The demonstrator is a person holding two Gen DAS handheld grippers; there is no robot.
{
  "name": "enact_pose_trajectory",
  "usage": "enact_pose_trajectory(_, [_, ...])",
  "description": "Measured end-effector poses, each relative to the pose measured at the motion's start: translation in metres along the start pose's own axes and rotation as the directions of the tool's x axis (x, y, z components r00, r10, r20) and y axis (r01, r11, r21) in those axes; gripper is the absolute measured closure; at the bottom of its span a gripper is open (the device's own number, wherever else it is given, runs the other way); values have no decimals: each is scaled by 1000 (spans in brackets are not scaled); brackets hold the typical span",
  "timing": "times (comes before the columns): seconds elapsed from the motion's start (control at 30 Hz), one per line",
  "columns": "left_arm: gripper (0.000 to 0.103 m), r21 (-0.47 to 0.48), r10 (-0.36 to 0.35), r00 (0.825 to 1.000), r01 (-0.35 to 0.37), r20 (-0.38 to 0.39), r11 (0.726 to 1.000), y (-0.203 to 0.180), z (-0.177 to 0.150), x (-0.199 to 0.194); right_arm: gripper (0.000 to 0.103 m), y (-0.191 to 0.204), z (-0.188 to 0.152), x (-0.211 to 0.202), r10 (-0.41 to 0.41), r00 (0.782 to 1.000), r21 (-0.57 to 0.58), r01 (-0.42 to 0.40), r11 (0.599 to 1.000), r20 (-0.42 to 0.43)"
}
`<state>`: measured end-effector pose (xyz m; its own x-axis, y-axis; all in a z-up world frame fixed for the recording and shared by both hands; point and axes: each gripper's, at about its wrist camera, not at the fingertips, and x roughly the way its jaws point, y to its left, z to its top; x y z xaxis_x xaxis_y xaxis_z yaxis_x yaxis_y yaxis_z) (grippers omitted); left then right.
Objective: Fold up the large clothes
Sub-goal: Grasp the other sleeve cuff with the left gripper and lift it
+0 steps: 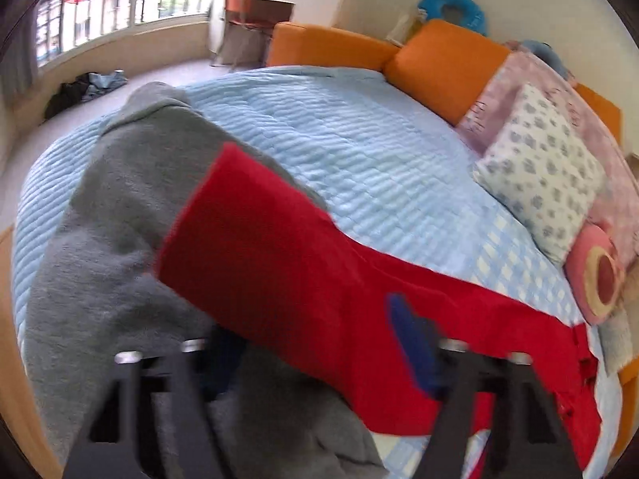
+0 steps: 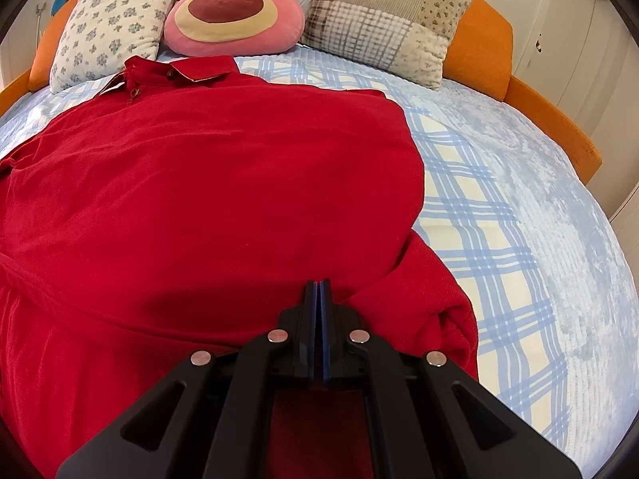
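A large red polo shirt [image 2: 191, 183] lies spread on the bed, collar [image 2: 187, 70] toward the pillows. My right gripper [image 2: 318, 285] is shut, its blue pads pressed together over the shirt's near right edge where the cloth bunches; whether cloth is pinched between them I cannot tell. In the left wrist view the shirt [image 1: 303, 263] hangs across the frame in front of my left gripper [image 1: 319, 359]. Its fingers [image 1: 411, 343] stand wide apart, open, with the red cloth lying over the gap. The view is blurred.
A grey garment [image 1: 120, 215] lies on the light blue bedspread [image 1: 359, 147] left of the shirt. Pillows, a pink bear cushion [image 2: 231, 8] and an orange headboard [image 1: 443, 60] line the bed's far side. A checked sheet [image 2: 479, 219] shows at right.
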<state>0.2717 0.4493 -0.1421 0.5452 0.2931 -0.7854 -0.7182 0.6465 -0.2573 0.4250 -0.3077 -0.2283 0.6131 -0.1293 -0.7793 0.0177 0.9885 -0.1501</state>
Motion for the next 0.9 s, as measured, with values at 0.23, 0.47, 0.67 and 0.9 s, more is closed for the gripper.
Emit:
enact_pose_trajectory(0.23, [90, 1, -2, 1000, 2, -20, 1000, -4, 4, 3, 99, 14, 2, -10, -77, 997, -48, 78, 996, 22])
enact_pose_trajectory(0.47, [90, 67, -41, 999, 39, 31, 997, -23, 16, -21, 97, 103, 26, -78, 267, 958, -77, -260, 963, 104])
enact_pose_trajectory(0.67, [90, 124, -73, 995, 64, 66, 990, -50, 27, -47, 98, 235, 43, -99, 509, 859, -215, -489, 845, 45])
enact_pose_trajectory(0.9, [90, 204, -103, 992, 85, 76, 975, -86, 25, -60, 98, 343, 50, -94, 568, 823, -298, -541, 786, 3])
